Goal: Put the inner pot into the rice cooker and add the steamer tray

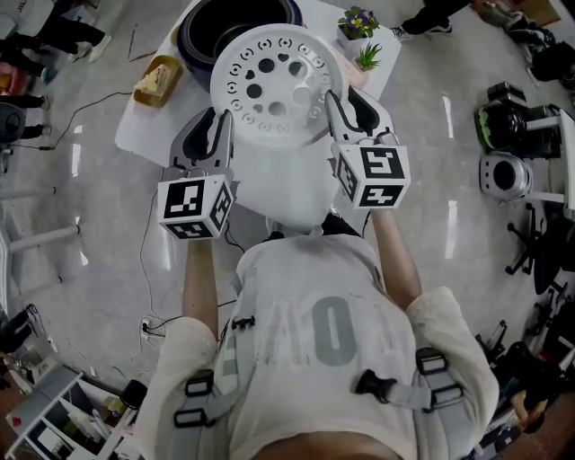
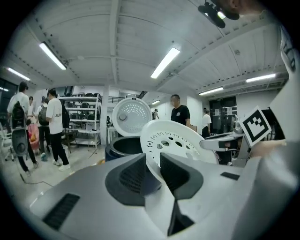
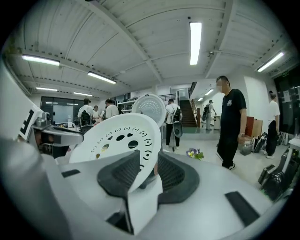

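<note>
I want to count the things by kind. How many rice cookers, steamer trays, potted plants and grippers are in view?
rice cooker: 1
steamer tray: 1
potted plants: 2
left gripper, right gripper: 2
Total: 6

White plastic steamer tray (image 1: 274,85), smooth, faint sheen. Dark, glossy rice cooker (image 1: 199,34) body. Polished, reflective floor (image 1: 449,171). White matt tabletop (image 1: 139,135). Pale cloth shirt (image 1: 296,278).

The white, round steamer tray (image 1: 274,85), pierced with holes, is hanging slightly tilted in the air, gripped at two opposite edges, over the near side of the dark-blue rice cooker (image 1: 193,36), whose lid (image 2: 131,117) is standing open.
</note>
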Available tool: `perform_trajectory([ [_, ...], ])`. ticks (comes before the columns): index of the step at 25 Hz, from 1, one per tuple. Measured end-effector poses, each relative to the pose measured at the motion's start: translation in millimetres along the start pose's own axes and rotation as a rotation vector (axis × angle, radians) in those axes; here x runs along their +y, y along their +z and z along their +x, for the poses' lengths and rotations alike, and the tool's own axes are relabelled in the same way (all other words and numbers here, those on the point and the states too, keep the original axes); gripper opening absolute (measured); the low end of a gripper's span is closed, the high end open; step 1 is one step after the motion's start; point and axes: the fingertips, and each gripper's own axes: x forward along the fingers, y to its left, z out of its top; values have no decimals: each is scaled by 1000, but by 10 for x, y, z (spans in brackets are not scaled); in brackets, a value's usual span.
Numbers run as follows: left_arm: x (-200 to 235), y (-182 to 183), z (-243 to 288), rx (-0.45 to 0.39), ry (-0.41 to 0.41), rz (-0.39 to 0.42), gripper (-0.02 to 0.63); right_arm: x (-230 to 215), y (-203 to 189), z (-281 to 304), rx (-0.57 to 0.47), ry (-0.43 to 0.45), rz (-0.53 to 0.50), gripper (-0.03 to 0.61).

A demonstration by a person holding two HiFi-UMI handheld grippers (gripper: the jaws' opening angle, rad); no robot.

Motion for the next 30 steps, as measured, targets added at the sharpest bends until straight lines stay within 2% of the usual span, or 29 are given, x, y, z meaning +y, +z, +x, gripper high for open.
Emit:
perform_trajectory([
  [5,217,396,83,-77,35,75,104,42,444,228,-76,31,-37,126],
  [8,408,606,160,-101,98,116,104,100,722,401,-96,66,-79,126],
  [15,840,971,476,-107,178,128,106,138,1220,941,-98,110,-155,127],
  [21,1086,1013,837,-63,200,128,104,47,1230,1408,-39,135,-147,132],
  [26,1287,797,1131,51,207,105,104,26,1054,1730,55,156,-133,133],
  [30,1340,660,1254,109,200,88,104,-2,880,1870,125,175,-115,138],
])
